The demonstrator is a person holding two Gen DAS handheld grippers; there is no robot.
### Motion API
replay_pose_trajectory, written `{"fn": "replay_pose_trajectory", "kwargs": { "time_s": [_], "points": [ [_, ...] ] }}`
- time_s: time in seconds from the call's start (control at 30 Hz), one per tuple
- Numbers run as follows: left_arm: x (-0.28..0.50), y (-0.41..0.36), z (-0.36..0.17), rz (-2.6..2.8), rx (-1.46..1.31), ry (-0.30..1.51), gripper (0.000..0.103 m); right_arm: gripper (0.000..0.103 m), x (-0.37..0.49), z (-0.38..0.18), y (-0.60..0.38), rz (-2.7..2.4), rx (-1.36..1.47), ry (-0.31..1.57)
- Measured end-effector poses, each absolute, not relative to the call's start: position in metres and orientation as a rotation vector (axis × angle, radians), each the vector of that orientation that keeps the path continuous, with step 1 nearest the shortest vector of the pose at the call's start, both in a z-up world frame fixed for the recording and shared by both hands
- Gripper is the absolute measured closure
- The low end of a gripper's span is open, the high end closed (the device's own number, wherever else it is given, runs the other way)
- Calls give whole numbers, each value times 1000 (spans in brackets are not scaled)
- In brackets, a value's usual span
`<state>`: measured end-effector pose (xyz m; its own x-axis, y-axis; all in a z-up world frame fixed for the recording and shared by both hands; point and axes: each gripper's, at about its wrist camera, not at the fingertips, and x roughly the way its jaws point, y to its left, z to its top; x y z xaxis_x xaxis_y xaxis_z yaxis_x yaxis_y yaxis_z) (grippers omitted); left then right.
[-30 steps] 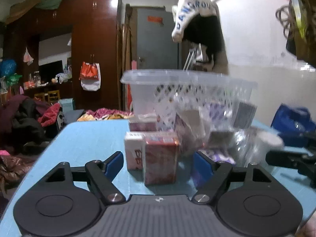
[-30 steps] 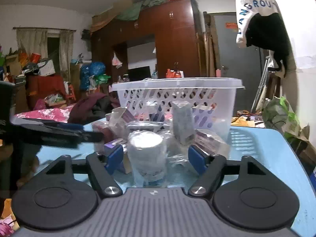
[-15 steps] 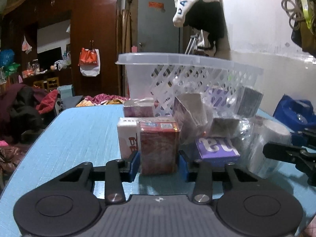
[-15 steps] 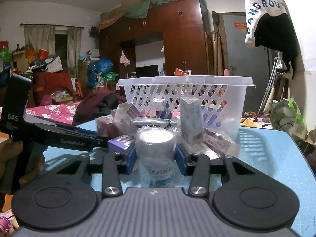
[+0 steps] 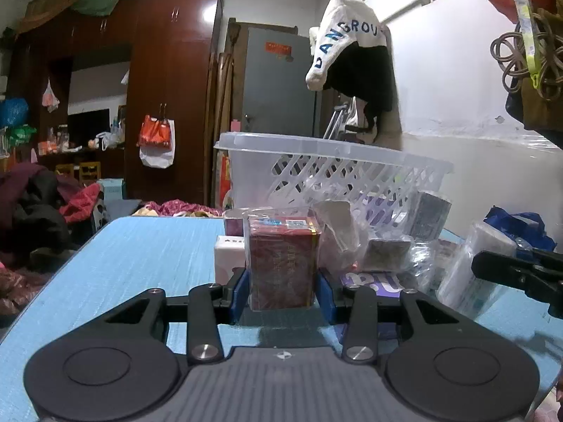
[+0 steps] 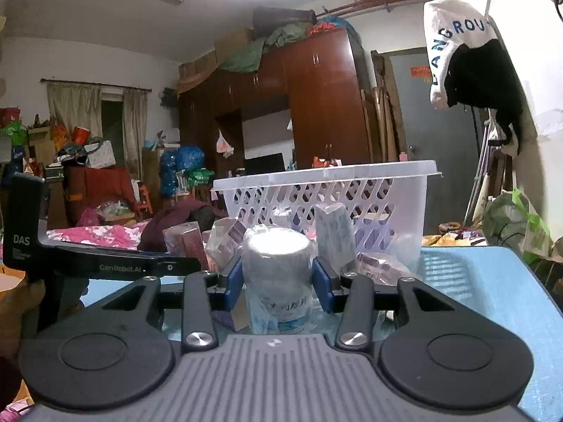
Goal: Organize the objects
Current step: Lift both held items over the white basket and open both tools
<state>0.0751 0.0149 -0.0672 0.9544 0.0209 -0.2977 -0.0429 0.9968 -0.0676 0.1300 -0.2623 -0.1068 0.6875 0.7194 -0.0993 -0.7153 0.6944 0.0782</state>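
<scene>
The left gripper (image 5: 283, 292) is closed on the red box (image 5: 282, 262), its blue pads pressed against both side faces low on the box. The box stands upright at the front of the heap on the blue table (image 5: 140, 263), touching the white carton (image 5: 228, 258) just behind it.

The right gripper (image 6: 278, 281) is clamped on the wrapped white jar (image 6: 276, 274), which also stands on the table among loose packets.

The white basket (image 6: 327, 190) sits behind the heap and appears to be the destination.

Risks, as judged:
- The low grip leaves the red box top-heavy; a fast lift may tip it.
- Film wrap on the jar may slide between the pads.
- Either lift may drag neighbouring packets.
- The two grippers work near each other and may collide at the basket rim.
</scene>
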Motion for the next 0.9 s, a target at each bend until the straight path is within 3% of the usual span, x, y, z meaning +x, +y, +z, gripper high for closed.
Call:
{"fn": "replay_pose_trajectory", "kwargs": {
  "time_s": [0.9],
  "points": [
    [61, 19, -64, 29, -82, 235, 58, 57, 127, -88, -296, 700, 100, 98]
  ]
}}
